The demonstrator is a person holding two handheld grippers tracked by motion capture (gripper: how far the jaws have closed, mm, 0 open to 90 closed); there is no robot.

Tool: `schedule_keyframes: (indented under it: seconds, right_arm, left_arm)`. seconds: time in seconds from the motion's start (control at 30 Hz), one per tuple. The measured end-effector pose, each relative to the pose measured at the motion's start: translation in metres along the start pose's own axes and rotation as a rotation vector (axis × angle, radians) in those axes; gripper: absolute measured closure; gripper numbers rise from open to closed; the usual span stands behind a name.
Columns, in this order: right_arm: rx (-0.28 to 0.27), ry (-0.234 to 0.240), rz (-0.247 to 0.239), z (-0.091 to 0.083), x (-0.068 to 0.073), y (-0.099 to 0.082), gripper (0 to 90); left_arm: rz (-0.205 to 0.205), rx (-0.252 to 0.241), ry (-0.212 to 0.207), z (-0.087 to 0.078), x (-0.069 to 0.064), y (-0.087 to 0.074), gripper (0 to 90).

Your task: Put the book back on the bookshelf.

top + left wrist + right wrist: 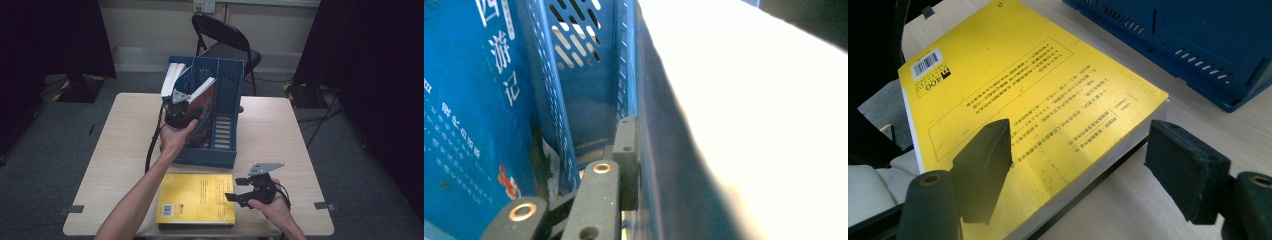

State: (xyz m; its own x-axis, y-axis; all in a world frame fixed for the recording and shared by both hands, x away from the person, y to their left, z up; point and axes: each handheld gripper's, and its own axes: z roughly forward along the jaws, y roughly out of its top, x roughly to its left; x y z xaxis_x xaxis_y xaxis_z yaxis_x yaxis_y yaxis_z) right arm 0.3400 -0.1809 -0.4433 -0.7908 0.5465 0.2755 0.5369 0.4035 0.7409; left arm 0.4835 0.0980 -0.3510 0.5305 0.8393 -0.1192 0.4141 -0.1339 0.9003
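Observation:
A blue file rack (227,125) (589,75) stands at the middle of the table. My left gripper (176,100) reaches into its left end, shut on a book with white page edges (172,77) (749,125) that leans out of the rack. One black finger (626,145) presses on its dark cover; the other is hidden behind the book. A second book with a blue and red cover (204,107) (469,125) leans in the neighbouring slot. A yellow book (197,197) (1023,95) lies flat near the front edge. My right gripper (235,196) (1083,155) is open, its jaws straddling the yellow book's corner.
A dark flat thing (1113,167) lies under the yellow book. The light wooden table (280,130) has bare room to the right of the rack. A black folding chair (225,40) stands behind the table, and dark curtains hang on both sides.

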Motion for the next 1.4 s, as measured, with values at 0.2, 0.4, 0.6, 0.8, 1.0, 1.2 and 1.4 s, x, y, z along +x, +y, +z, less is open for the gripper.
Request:
schedule_keyframes:
  seconds: [0.2,0.4,0.6,0.8,1.0,1.2,1.4]
  right_arm:
    - [0.002,0.003,-0.001,0.001,0.002,0.001,26.0]
    - [0.012,0.0,0.0,0.003,0.002,0.001,26.0]
    - [0.009,-0.001,-0.001,0.002,0.002,0.001,26.0]
    - [0.013,0.002,-0.002,0.003,0.002,0.001,25.9]
    - [0.015,0.004,-0.004,0.003,0.002,0.001,25.8]
    - [0.017,0.005,-0.001,0.002,0.001,0.001,25.9]
    - [0.017,0.006,-0.001,0.002,0.001,0.001,25.8]
  left_arm:
    - [0.024,0.022,-0.003,-0.008,0.001,-0.004,71.8]
    - [0.014,0.041,-0.027,-0.013,0.0,-0.005,71.1]
    - [0.011,0.049,-0.042,-0.014,0.002,-0.005,69.6]
    - [0.05,0.058,-0.056,-0.014,0.001,-0.004,64.6]
    - [0.08,0.133,-0.022,-0.016,-0.003,0.001,64.5]
    - [0.072,0.173,-0.046,-0.02,0.0,0.012,67.8]
    - [0.066,0.232,-0.037,-0.02,0.0,0.024,68.5]
